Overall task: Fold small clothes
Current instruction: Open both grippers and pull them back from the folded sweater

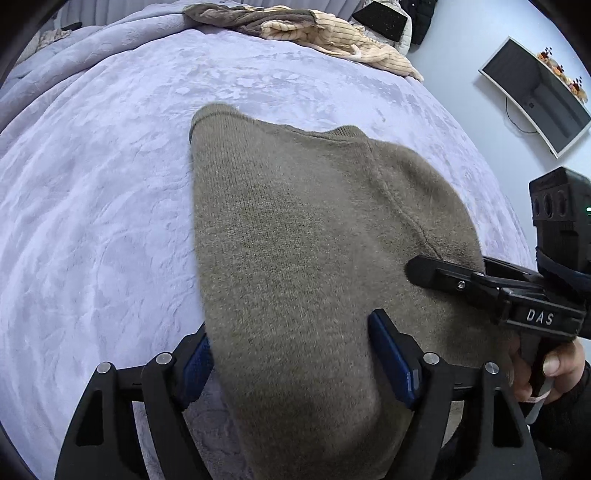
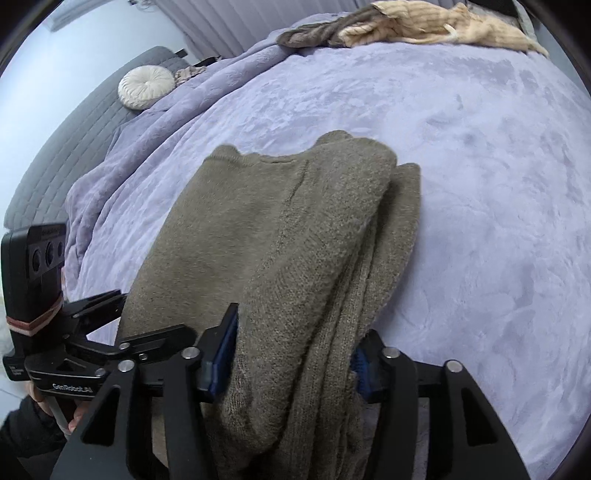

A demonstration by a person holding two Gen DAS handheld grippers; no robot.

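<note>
Gripping one olive sweater [image 1: 295, 240], left gripper [image 1: 291, 354] and right gripper [image 2: 291, 350] fingers clamp its edge.

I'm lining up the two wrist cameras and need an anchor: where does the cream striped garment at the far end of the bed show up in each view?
Left wrist view: the cream striped garment lies at the top, right of centre, on the lavender blanket.
Right wrist view: it sits along the top right edge.
Shared landmark: the olive knit sweater fills the centre foreground of both views.
</note>
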